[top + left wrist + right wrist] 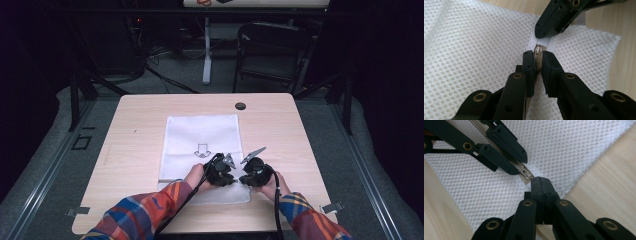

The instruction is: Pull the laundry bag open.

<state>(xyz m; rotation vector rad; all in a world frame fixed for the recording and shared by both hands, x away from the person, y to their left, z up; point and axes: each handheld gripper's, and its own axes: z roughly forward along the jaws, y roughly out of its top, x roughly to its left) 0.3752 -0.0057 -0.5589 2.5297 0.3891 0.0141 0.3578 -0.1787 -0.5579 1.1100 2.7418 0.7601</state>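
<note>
On the pale wooden table (pixel 130 150) lies a white mesh laundry bag (pixel 200 132), spread flat, its long side running from twelve to six o'clock, with a small arrow mark printed near its middle. At the bag's six o'clock end, toward five, a person in plaid sleeves holds both tools close together. The left gripper (pixel 537 58) has its jaws clamped on the metal zipper pull (pixel 539 50), pinching it from both sides, where the zipper tape runs along the mesh. Just beyond it, toward one o'clock in the left gripper view, the right gripper (pixel 541 182) has its jaws pressed together on the white fabric at the zipper's end, right by the bag's corner. A small dark round cap (pixel 240 106) sits on the table past the bag, at twelve o'clock.
</note>
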